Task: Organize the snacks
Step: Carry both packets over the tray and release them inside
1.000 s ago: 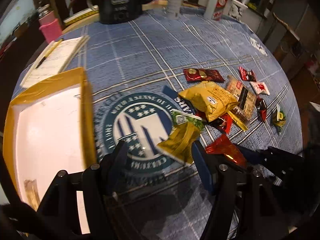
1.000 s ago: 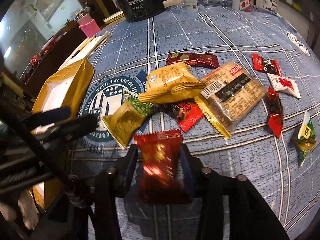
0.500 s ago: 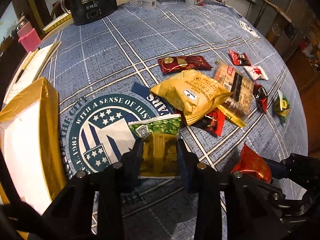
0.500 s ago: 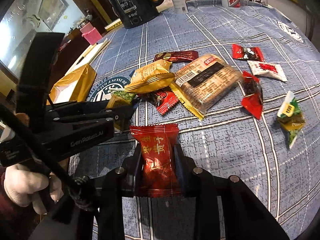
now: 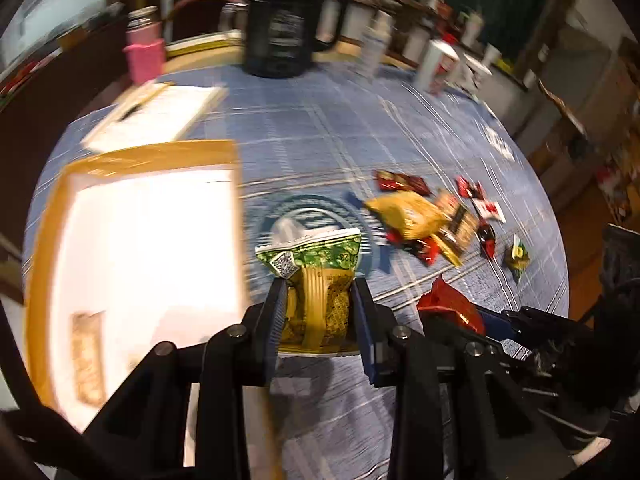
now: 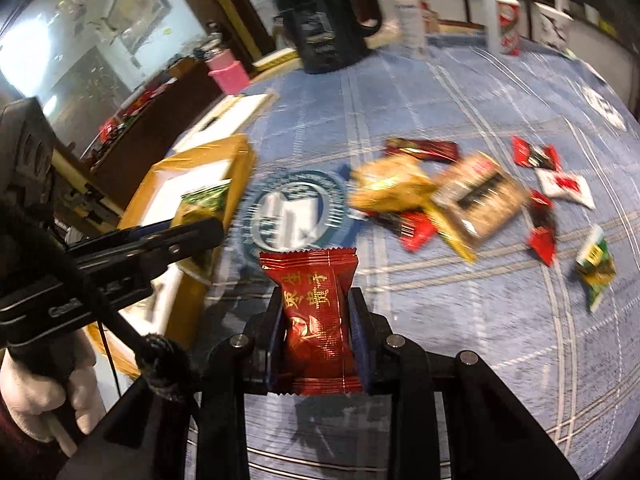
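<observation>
My left gripper (image 5: 320, 284) is shut on a green and yellow snack packet (image 5: 318, 280), held off the blue tablecloth beside the yellow-rimmed open box (image 5: 136, 152). That same packet (image 6: 204, 200) shows in the right wrist view, in front of the box (image 6: 208, 152). A red snack packet (image 6: 316, 320) stands upright between the pads of my right gripper (image 6: 318, 300), which is shut on it above the cloth. It also appears low right in the left wrist view as the red packet (image 5: 448, 304). A heap of snacks (image 6: 440, 196) lies further out on the table.
A black kettle (image 5: 284, 32), a pink cup (image 5: 146, 56), a notepad with a pen (image 5: 160, 112) and bottles (image 6: 410, 16) stand at the far edge. Small loose packets (image 6: 560, 184) lie at the right. A gloved hand (image 6: 44, 396) holds the left gripper.
The left gripper closed on the green and yellow packet and lifted it toward the box. The right gripper rose with the red packet still in its grip.
</observation>
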